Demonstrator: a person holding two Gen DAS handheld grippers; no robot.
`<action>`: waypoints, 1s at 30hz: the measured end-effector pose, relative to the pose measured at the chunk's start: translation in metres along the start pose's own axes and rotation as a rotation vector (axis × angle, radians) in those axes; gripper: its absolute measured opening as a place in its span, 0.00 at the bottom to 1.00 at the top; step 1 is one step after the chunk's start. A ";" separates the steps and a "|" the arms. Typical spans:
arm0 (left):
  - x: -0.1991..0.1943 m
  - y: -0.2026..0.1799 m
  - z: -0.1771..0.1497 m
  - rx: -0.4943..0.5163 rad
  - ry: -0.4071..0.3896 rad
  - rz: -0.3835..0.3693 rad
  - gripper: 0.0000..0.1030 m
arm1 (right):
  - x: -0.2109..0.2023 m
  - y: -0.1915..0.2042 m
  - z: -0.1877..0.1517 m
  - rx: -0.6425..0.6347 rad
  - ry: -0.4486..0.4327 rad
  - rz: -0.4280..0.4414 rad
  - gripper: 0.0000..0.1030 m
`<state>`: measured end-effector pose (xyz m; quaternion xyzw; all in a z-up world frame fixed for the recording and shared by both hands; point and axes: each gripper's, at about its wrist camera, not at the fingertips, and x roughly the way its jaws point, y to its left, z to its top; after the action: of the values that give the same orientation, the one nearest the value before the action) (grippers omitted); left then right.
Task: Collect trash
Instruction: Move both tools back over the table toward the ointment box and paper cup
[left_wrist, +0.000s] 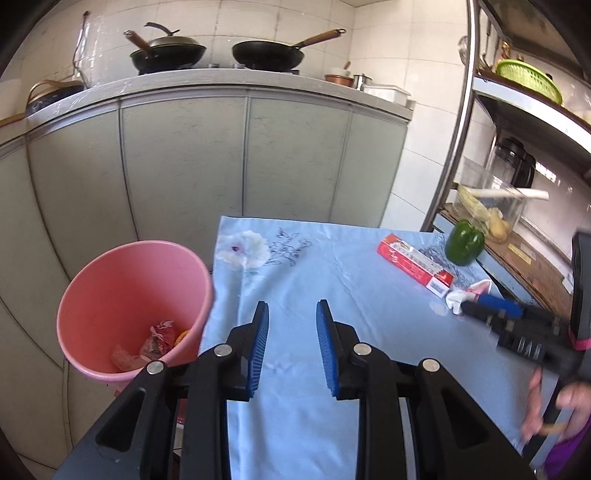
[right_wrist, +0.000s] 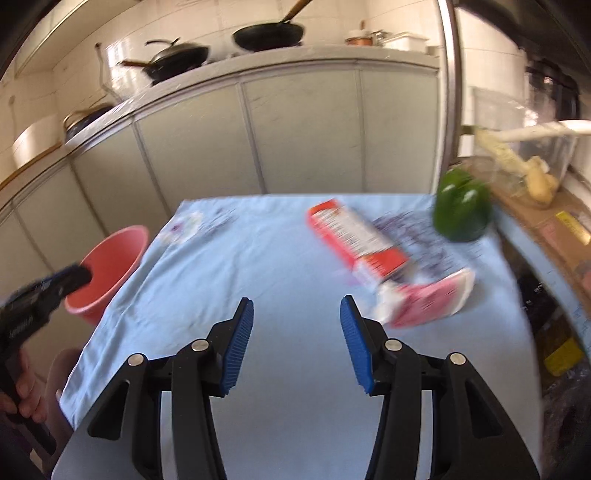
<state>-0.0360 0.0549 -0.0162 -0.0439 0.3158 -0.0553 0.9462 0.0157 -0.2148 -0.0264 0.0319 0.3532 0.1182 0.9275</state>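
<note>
Partly done: pink bin (left_wrist: 133, 306) beside bench (left_wrist: 295, 280) holds wrappers. Red carton (right_wrist: 356, 236) and pink packet (right_wrist: 432, 299) remain on bench. Left gripper (left_wrist: 291, 347) and right gripper (right_wrist: 297, 343) gape, empty.

The right gripper (right_wrist: 296, 310) hangs over the tabletop (right_wrist: 229, 258), which has a light blue cloth on it. Its blue fingers (right_wrist: 240, 343) are apart with nothing between them. A red box (right_wrist: 354, 236) lies ahead, with a pink wrapper (right_wrist: 432, 299) just beside it. A green pepper (right_wrist: 461, 214) sits near the far right corner. A pink bucket (right_wrist: 110, 266) stands by the left edge, and the left gripper (right_wrist: 74, 275) reaches over it.
</note>
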 end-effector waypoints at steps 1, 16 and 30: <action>0.000 -0.005 0.000 0.012 0.000 -0.001 0.25 | 0.000 -0.009 0.007 0.006 -0.005 -0.006 0.48; 0.050 -0.063 0.029 0.072 0.093 -0.075 0.46 | 0.055 -0.109 0.018 0.236 0.135 0.063 0.48; 0.192 -0.159 0.089 -0.127 0.407 -0.111 0.57 | 0.005 -0.107 -0.026 0.209 0.043 0.046 0.48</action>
<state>0.1579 -0.1234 -0.0404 -0.1086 0.5004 -0.0948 0.8537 0.0227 -0.3179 -0.0643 0.1339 0.3825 0.1025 0.9084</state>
